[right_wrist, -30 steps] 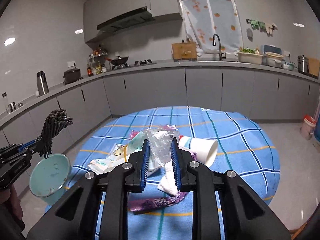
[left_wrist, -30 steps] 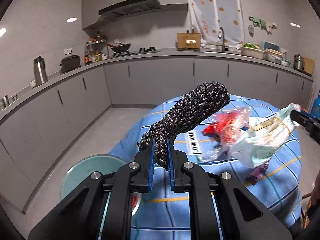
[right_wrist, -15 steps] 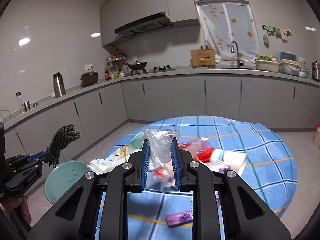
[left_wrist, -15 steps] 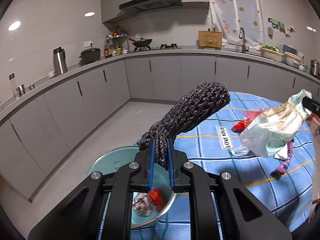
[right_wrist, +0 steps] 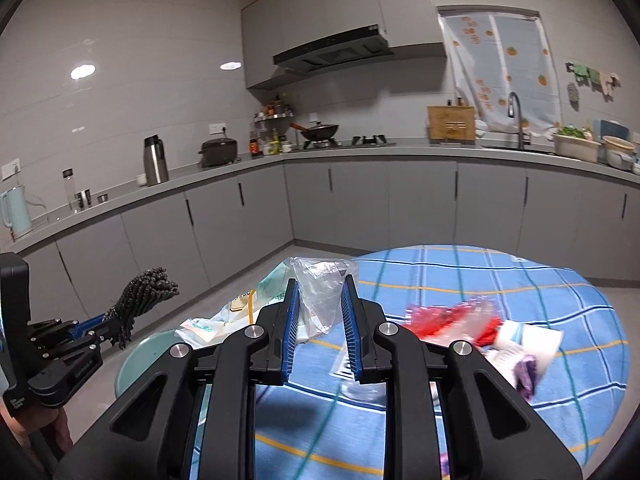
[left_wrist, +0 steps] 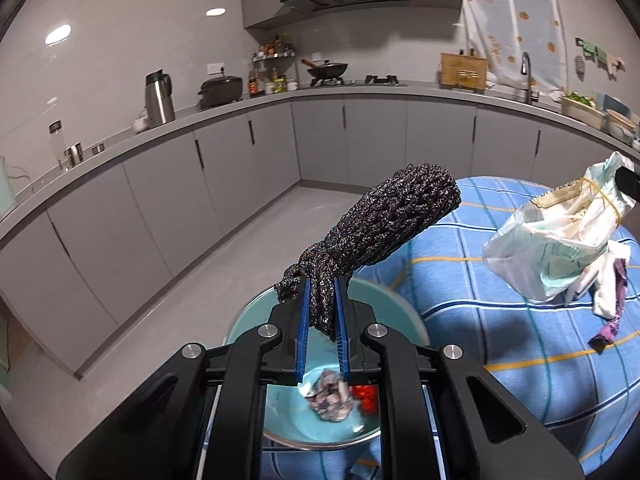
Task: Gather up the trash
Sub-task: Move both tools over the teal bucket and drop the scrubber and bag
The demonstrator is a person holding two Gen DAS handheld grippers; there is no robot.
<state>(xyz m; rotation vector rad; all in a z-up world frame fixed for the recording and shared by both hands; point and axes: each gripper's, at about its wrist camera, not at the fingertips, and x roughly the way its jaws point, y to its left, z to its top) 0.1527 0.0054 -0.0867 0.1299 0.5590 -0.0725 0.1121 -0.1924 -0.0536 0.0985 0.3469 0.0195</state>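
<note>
Table under a blue checked cloth carries the loose litter; round teal metal bin sits directly beneath the left hand-held gripper, which is clenched on a dark speckled knitted bundle jutting up past its tips; right hand-held gripper grasps a crumpled clear plastic bag, pale wrappers hanging from it.

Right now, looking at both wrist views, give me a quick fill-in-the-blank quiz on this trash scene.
1. The left hand-held gripper is shut on a dark ____ bundle.
2. The right hand-held gripper grips a clear ____ bag.
3. The teal bin sits ____ the left hand-held gripper.
4. The tablecloth is mostly ____.

Missing: knitted; plastic; below; blue
</note>
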